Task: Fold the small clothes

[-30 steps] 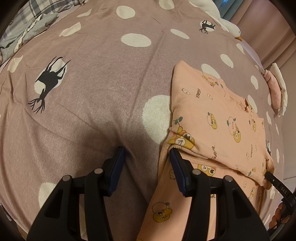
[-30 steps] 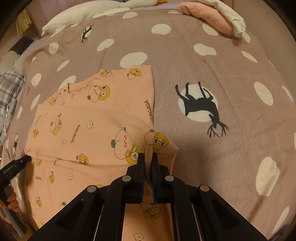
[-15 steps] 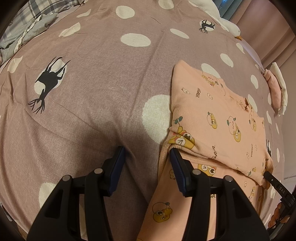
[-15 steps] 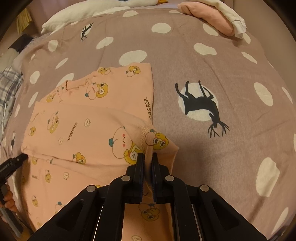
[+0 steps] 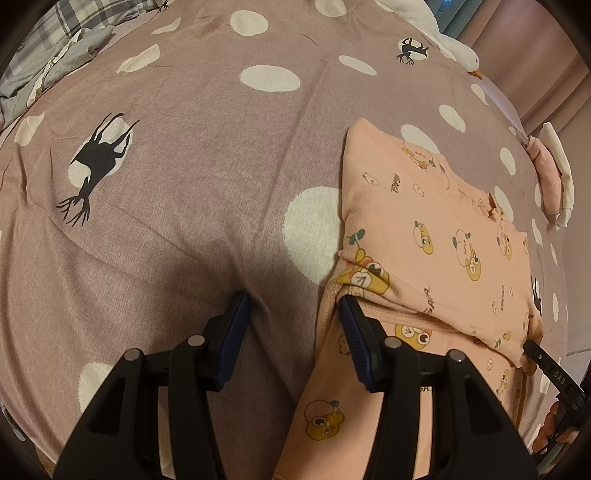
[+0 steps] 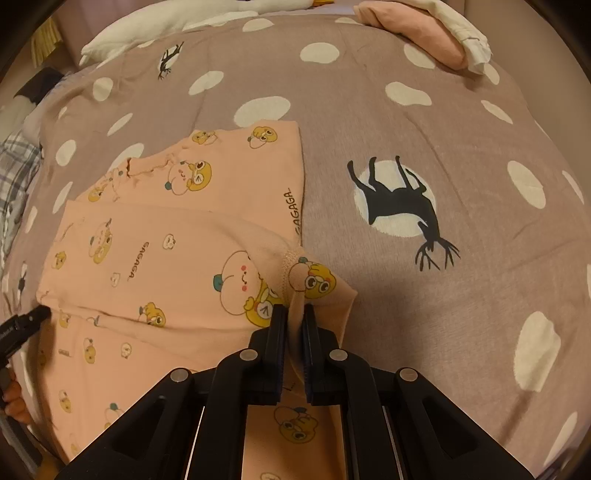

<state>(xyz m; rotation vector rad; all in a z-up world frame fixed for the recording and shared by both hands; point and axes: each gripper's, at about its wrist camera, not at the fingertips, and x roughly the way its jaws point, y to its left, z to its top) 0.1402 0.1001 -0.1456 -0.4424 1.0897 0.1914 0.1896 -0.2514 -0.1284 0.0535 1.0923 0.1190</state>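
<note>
Item: peach cartoon-print garment (image 6: 155, 258), lying on the dotted bedspread (image 6: 406, 129), left of centre in the right wrist view.

Progress: partly folded. An upper panel is already laid over the body, its fold edge running roughly 9 to 3 o'clock. The lower section toward 6 o'clock remains to be folded.

Orientation: long axis about 12 to 6 o'clock; neckline toward 11 o'clock.

Right gripper (image 6: 294, 314): pinched on a raised fold of the garment at its right edge.

Left gripper (image 5: 293, 306): jaws spread; one finger touches the garment's left edge, nothing held.

Also present: folded pink clothes (image 6: 424, 33) at 1 o'clock, well apart.
</note>
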